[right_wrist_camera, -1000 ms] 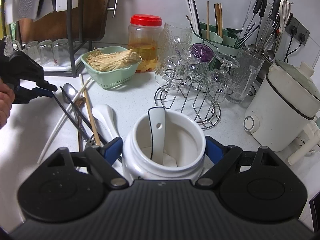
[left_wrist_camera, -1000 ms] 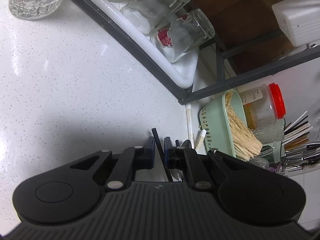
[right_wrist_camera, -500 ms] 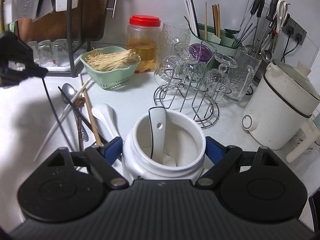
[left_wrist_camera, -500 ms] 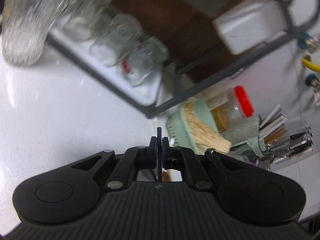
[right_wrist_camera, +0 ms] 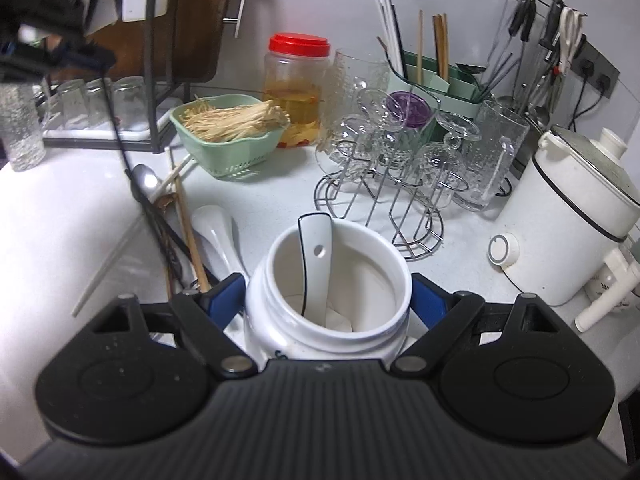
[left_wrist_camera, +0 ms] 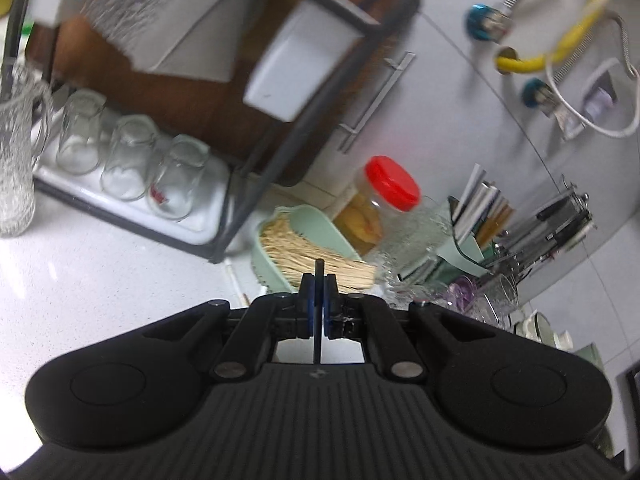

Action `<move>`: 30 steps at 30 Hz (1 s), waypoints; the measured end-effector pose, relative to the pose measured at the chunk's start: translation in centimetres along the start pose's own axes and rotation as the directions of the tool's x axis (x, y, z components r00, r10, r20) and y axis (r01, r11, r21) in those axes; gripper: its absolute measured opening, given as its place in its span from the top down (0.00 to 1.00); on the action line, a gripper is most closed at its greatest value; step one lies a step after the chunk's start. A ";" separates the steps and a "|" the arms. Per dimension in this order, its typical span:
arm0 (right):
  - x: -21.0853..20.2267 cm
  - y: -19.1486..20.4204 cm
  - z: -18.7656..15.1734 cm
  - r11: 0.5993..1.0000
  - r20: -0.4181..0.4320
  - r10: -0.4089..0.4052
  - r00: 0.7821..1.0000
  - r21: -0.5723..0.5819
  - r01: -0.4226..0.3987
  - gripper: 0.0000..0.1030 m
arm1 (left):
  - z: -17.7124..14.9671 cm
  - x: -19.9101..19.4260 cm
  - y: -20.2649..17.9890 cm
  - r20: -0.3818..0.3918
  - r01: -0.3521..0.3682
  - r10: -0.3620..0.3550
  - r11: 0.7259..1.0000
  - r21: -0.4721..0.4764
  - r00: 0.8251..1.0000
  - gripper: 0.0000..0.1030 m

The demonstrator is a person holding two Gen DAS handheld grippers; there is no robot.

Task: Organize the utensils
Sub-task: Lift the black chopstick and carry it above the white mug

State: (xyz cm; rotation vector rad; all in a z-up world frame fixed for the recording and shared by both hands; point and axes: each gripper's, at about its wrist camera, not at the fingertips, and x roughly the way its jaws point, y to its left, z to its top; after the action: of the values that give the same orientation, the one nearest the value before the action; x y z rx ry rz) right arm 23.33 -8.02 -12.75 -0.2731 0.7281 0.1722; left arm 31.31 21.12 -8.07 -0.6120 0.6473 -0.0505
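Note:
My left gripper [left_wrist_camera: 319, 280] is shut on a thin black chopstick [left_wrist_camera: 317, 344], whose tip pokes out above the blue pads. In the right wrist view the left gripper [right_wrist_camera: 102, 56] hangs high at the upper left, and the black chopstick [right_wrist_camera: 118, 132] dangles from it toward the counter. My right gripper [right_wrist_camera: 328, 294] is shut on a white ceramic jar [right_wrist_camera: 360, 236] with a white spoon [right_wrist_camera: 314, 248] standing inside. Left of the jar, loose on the counter, lie a metal spoon [right_wrist_camera: 145, 178], a white ceramic spoon [right_wrist_camera: 214, 224], a wooden chopstick [right_wrist_camera: 188, 232] and a white chopstick [right_wrist_camera: 108, 264].
A green basket of enoki [right_wrist_camera: 228, 132] and a red-lidded jar [right_wrist_camera: 298, 88] stand behind the loose utensils. A wire glass rack [right_wrist_camera: 384, 168], a green utensil holder [right_wrist_camera: 440, 80] and a white cooker [right_wrist_camera: 572, 216] fill the right. A dish rack with glasses [right_wrist_camera: 100, 100] is far left.
The left gripper closed on the black chopstick, then rose and rolled, lifting it off the counter. The right gripper and the jar kept still.

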 end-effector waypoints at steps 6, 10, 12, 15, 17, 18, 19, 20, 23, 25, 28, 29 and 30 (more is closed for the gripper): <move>-0.1 -0.1 -0.1 0.999 0.011 0.034 0.999 -0.034 -0.034 0.13 | -0.9 -0.8 -4.0 -0.005 -0.013 0.014 0.996 0.085 1.000 0.96; 0.1 -0.3 0.0 0.996 0.013 0.064 0.998 -0.055 -0.063 0.13 | -1.1 -1.7 -6.4 0.002 -0.028 0.028 0.994 0.109 1.000 0.96; 0.2 -0.4 0.1 0.995 0.012 0.074 0.997 -0.068 -0.073 0.13 | -1.1 -2.2 -7.7 0.008 -0.036 0.035 0.990 0.137 0.999 0.96; 0.3 -0.5 0.2 0.992 0.012 0.095 0.995 -0.081 -0.093 0.13 | -0.8 -3.2 -9.4 0.016 -0.042 0.040 0.984 0.172 0.999 0.96; 0.5 -0.7 0.4 0.991 0.006 0.107 0.994 -0.084 -0.106 0.13 | -0.5 -3.9 -10.5 0.018 -0.040 0.037 0.983 0.180 0.999 0.96; 0.6 -0.8 0.5 0.990 -0.001 0.112 0.994 -0.084 -0.112 0.13 | -0.2 -4.3 -11.1 0.019 -0.037 0.034 0.982 0.184 0.999 0.96; 0.7 -0.8 0.7 0.989 -0.008 0.117 0.993 -0.085 -0.117 0.13 | 0.0 -4.7 -11.7 0.021 -0.034 0.031 0.981 0.189 0.999 0.96; 0.7 -0.9 0.8 0.989 -0.013 0.122 0.992 -0.086 -0.123 0.13 | 0.3 -5.2 -12.3 0.020 -0.032 0.028 0.980 0.195 0.999 0.96; 0.8 -1.0 0.9 0.986 -0.027 0.135 0.990 -0.093 -0.137 0.13 | 0.9 -6.3 -14.2 0.020 -0.017 0.013 0.977 0.212 1.000 0.96; 0.8 -1.0 1.0 0.984 -0.032 0.143 0.989 -0.104 -0.145 0.13 | 1.2 -6.8 -15.5 0.020 -0.029 0.025 0.970 0.242 1.000 0.96; 0.8 -1.0 1.0 0.981 -0.039 0.153 0.987 -0.117 -0.157 0.13 | 1.4 -7.3 -16.8 0.010 -0.013 0.011 0.971 0.240 1.000 0.96; 0.8 -1.1 1.0 0.980 -0.042 0.159 0.986 -0.117 -0.162 0.13 | 1.4 -7.4 -17.2 0.005 -0.006 0.005 0.971 0.240 1.000 0.96; 0.8 -1.1 1.1 0.979 -0.045 0.162 0.986 -0.117 -0.166 0.13 | 1.4 -7.5 -17.6 0.003 -0.004 0.003 0.970 0.245 1.000 0.96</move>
State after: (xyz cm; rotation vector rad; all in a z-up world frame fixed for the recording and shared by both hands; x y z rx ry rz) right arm 24.88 -8.71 -12.29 -0.3320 0.7772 0.3701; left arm 28.61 9.06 6.58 -0.3726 0.6284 -0.1248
